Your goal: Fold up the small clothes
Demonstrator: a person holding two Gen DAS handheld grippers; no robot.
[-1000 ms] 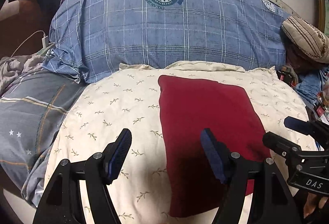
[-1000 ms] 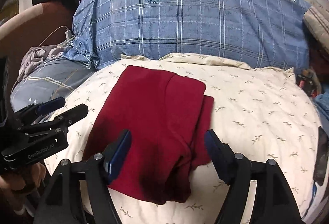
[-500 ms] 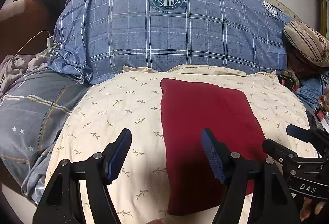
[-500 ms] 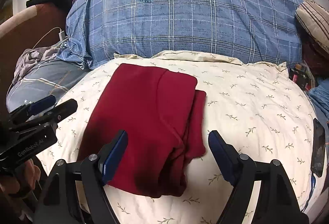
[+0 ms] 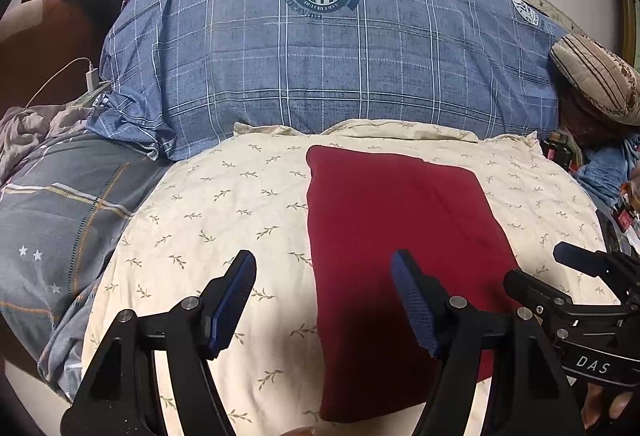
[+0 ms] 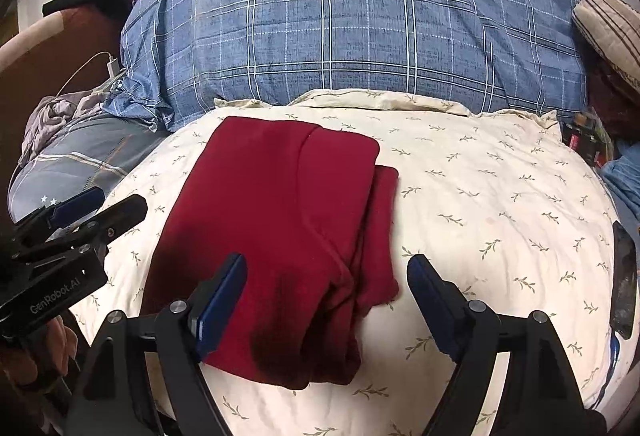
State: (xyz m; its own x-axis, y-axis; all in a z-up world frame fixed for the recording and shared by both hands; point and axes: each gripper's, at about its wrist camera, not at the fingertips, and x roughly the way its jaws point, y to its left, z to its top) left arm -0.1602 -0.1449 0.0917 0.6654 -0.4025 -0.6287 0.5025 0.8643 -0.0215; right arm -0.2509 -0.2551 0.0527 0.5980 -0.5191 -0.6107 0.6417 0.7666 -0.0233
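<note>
Left wrist view: the left gripper (image 5: 323, 296) tilts down over the cream pillow (image 5: 208, 220), fingers spread wide, holding nothing. The folded red cloth (image 5: 400, 236) lies center-right, like before.

Right wrist view: the right gripper (image 6: 326, 300) hovers above the cloth (image 6: 280, 220), fingers spread wider than earlier.

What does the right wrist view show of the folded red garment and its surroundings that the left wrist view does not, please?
Only the right wrist view shows the red garment's layered, stepped folds and a dark phone at the pillow's edge. Only the left wrist view shows the garment as one smooth rectangle. Both share the cream leaf-print pillow, the blue plaid pillow, and the left gripper and right gripper, neither holding anything.
</note>
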